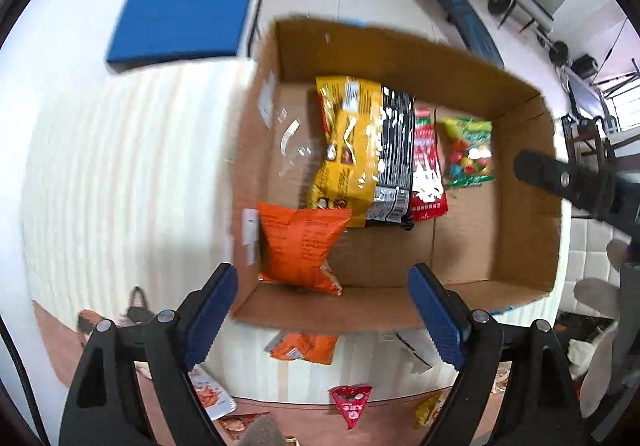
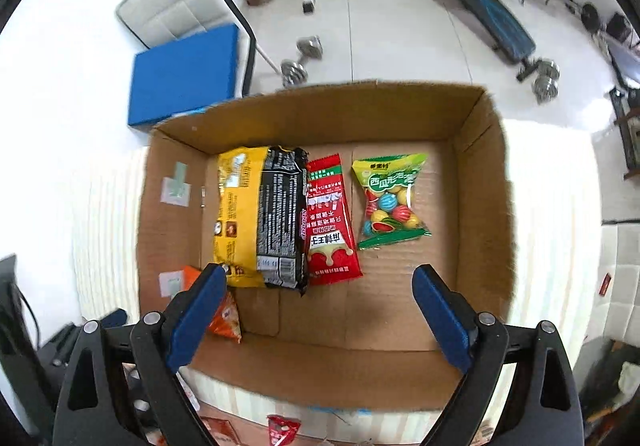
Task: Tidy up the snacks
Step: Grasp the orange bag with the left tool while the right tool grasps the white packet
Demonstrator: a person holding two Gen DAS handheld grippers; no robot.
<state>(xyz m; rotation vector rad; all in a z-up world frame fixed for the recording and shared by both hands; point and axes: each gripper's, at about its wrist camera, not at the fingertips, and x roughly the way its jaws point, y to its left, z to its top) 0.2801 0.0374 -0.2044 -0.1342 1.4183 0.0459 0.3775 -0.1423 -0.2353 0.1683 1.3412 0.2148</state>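
Cardboard box [image 2: 486,182] is the target. A row of snacks lies flat along its far side: yellow pack [image 2: 238,206], black pack [image 2: 282,218] overlapping it, red sachet [image 2: 330,222] just beside that, green bag of watermelon-pattern gum balls [image 2: 390,202] a little apart on the right. Orange chip bag [image 1: 298,250] sits in the box's near-left corner, near the yellow pack, tilted, not aligned with the row.

Left gripper [image 1: 322,320] is over the box's near edge, jaws wide apart, nothing between them. Right gripper [image 2: 320,320] likewise: spread wide, empty, above the near half of the box. Its dark body shows at the right edge of the left wrist view.

Judgement: between placements, both grippers free and a fresh pick due. Loose items outside the box, near side: another orange packet [image 1: 306,348] just beside the near wall, red heart-shaped packet [image 1: 350,402], a yellow packet [image 1: 430,410] and more printed packets at lower left, partly hidden.

Next move calls for: back off from the box, drop to the orange packet by the wall, close across its crimped edge, then place in the free near-right floor area. Thin foil will likely slip, so grip firmly.
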